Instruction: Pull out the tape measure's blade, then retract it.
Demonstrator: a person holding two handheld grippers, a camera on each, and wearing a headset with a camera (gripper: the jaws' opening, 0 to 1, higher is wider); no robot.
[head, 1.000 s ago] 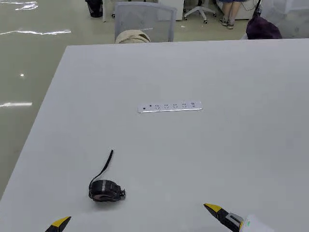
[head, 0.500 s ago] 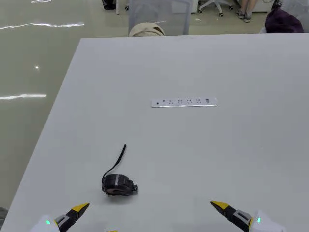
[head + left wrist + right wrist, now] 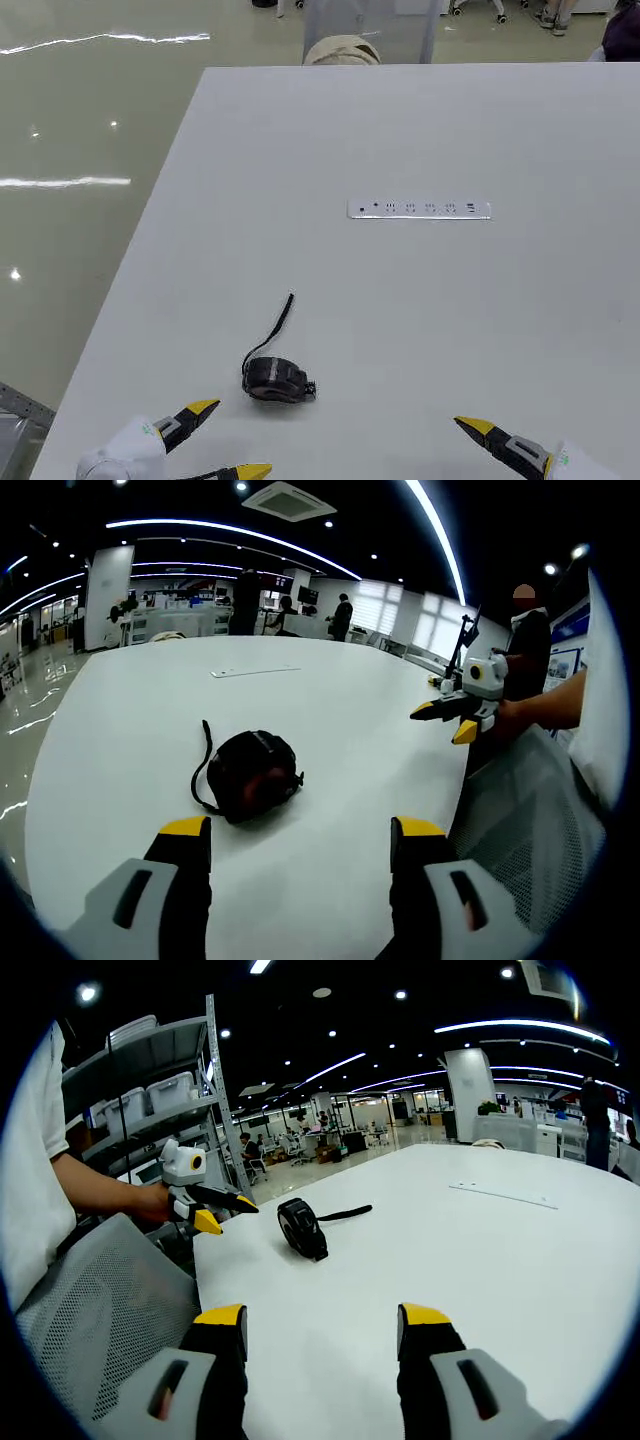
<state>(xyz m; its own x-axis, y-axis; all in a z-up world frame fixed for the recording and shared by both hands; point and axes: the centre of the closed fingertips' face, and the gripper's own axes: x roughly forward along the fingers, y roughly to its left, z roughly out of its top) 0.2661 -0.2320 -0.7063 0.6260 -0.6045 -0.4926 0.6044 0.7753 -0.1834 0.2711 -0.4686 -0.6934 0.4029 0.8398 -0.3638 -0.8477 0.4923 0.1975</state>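
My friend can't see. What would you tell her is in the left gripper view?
A black tape measure lies on a white table, just ahead of the open yellow-tipped jaws of the left gripper. The right gripper hovers at the right, also open.

Your head view is bright and evenly lit from overhead, so the white table (image 3: pixel 420 130) reads almost flat. The tape measure (image 3: pixel 275 378) throws just a faint, soft shadow beneath itself, and the glossy floor (image 3: pixel 80 230) carries long white streaks of glare. In both gripper views the fisheye bends everything toward the edges, the ceiling looks dark against its bright light strips (image 3: pixel 230 528), and the nearest foreground is slightly soft.
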